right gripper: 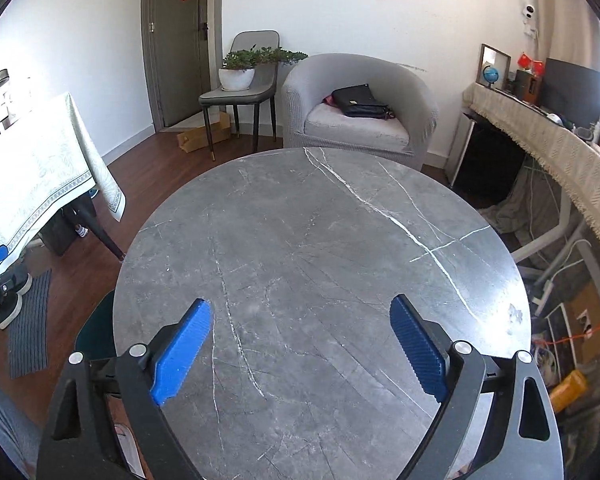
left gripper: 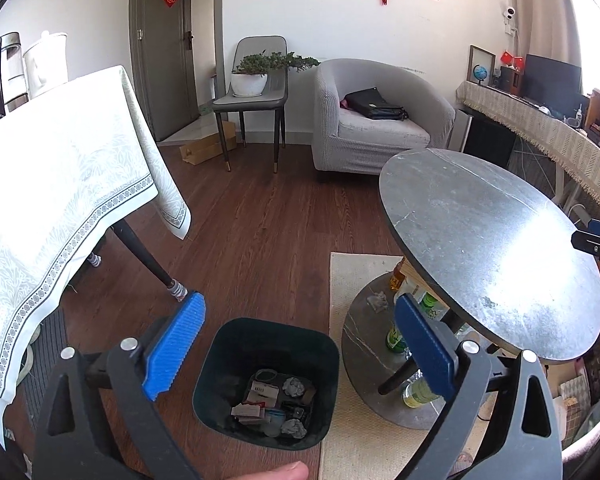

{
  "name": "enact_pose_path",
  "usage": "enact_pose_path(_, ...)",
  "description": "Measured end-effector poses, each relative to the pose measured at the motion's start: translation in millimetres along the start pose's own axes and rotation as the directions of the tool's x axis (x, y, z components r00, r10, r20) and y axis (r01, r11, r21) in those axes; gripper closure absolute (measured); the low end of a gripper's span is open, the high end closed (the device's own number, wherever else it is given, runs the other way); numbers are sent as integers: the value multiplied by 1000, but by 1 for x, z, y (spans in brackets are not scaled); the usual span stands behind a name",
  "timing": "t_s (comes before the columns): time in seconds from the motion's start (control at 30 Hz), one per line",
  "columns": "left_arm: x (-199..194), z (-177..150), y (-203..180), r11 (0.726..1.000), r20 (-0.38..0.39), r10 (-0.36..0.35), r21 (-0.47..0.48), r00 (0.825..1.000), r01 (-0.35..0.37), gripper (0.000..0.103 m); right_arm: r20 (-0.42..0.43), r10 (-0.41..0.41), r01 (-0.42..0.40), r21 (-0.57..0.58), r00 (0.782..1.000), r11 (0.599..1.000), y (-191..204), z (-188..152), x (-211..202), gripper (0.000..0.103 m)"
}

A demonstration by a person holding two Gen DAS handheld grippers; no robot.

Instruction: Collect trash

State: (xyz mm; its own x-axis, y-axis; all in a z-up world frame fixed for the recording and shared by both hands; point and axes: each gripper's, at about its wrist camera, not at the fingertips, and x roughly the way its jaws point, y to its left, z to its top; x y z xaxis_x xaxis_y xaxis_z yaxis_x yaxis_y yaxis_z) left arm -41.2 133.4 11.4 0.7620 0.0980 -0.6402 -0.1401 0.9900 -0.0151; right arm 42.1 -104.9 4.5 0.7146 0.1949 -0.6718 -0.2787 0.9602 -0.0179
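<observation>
A dark green trash bin (left gripper: 224, 340) stands on the wood floor beside the round table; inside lie crumpled paper balls (left gripper: 294, 386), small cartons and wrappers. My left gripper (left gripper: 298, 310) hangs above the bin, open, with nothing between its blue pads (left gripper: 172, 354). In the right wrist view my right gripper (right gripper: 300, 320) is open over the grey marble table top (right gripper: 320, 240), nothing between its fingers. The bin's edge (right gripper: 98, 332) peeks out left of the table there. The right gripper's tip (left gripper: 598, 242) shows at the far right of the left wrist view.
Bottles (left gripper: 394, 338) and a crumpled scrap (left gripper: 378, 300) sit on the table's lower shelf. A cloth-covered table (left gripper: 56, 184) stands left, with an armchair (left gripper: 374, 120), a chair with a plant (left gripper: 256, 92) behind. A cluttered counter (right gripper: 560, 148) runs along the right. A beige rug (left gripper: 356, 420) lies under the round table.
</observation>
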Motion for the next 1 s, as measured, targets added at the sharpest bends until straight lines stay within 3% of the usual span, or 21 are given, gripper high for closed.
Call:
enact_pose_path(0.37,2,-2,-9,1000,13,25,18,1000,-25,5,6,100,-100,-21,995,995,9,-2,-7,7)
enact_pose_path(1.0,7,-2,-16,999,5,26,42,1000,-26,4,-6,106,-106,-46,994,993,19,-4,-5,5)
